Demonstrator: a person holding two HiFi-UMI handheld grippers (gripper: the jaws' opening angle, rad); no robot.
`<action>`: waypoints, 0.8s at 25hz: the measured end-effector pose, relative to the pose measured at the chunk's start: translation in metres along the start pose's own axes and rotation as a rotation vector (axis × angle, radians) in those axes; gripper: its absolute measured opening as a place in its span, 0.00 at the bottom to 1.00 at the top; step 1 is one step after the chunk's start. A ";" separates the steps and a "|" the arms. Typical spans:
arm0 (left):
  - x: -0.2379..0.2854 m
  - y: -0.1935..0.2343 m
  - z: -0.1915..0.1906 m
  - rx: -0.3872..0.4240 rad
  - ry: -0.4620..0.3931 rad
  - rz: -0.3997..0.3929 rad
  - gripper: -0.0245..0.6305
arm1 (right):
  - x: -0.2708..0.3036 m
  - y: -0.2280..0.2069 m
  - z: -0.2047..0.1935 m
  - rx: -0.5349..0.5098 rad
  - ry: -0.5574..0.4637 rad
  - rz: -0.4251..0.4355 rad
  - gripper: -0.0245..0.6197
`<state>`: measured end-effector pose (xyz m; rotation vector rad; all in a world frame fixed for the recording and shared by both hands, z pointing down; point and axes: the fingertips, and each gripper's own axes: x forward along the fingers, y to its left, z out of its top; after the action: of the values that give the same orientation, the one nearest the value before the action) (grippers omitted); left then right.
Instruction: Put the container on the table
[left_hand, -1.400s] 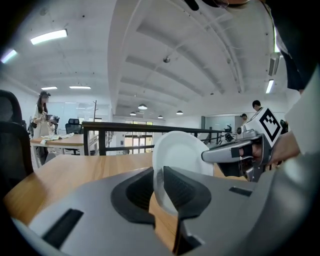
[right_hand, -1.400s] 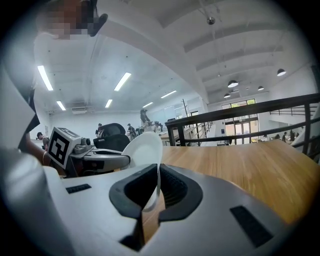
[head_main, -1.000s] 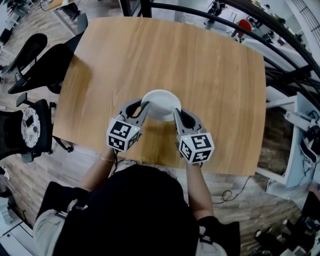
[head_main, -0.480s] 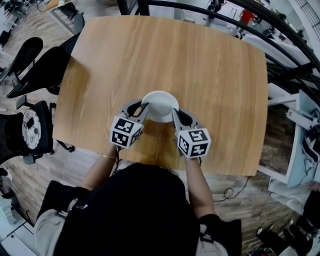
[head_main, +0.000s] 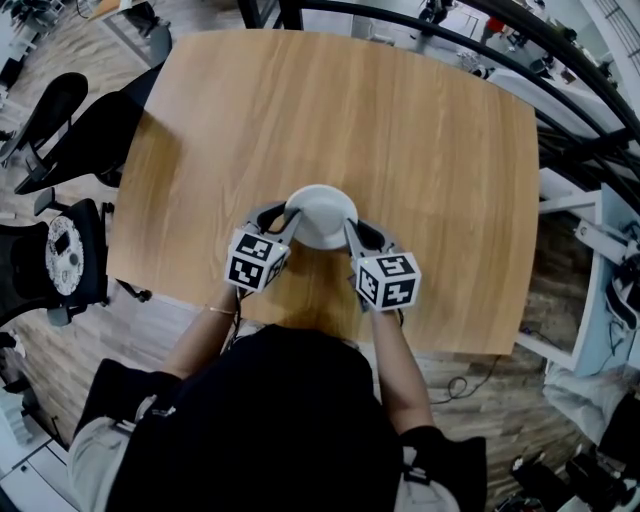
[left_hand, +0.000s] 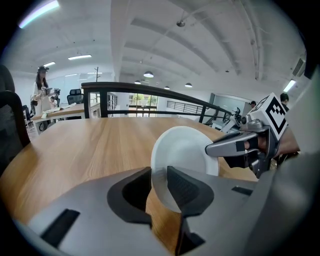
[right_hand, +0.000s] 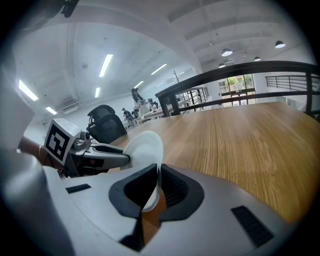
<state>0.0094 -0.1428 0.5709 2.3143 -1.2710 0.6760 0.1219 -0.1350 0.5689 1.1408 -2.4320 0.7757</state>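
Evidently, to be kept level, the container (head_main: 320, 212) is clamped at opposite rims by the left gripper (head_main: 287, 218) and right gripper (head_main: 351, 232) (jaws closed tight on it).

Black office chairs (head_main: 85, 125) at left, on a wood-plank floor (head_main: 140, 330). Curved black railing (head_main: 500, 40) upper right. Thin cable (head_main: 468, 382) on the floor, lower right. Ceiling lights (left_hand: 148, 74) lit.

The left tool (head_main: 291, 217) and right tool (head_main: 350, 230) have carried the white container (head_main: 321, 213) lower, nearer the table (head_main: 400, 130).

no legible text, labels, brands, numbers or signs in any view
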 end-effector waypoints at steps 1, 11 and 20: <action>0.001 0.000 0.000 0.003 0.003 0.003 0.20 | 0.001 -0.001 -0.001 0.003 0.003 0.002 0.08; 0.009 0.003 -0.003 0.008 0.014 0.031 0.21 | 0.007 -0.008 -0.003 -0.006 0.032 0.000 0.08; 0.019 0.009 -0.004 0.018 0.031 0.046 0.21 | 0.015 -0.016 -0.009 -0.048 0.077 -0.031 0.08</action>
<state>0.0101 -0.1576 0.5863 2.2860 -1.3127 0.7390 0.1257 -0.1465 0.5886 1.1074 -2.3519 0.7335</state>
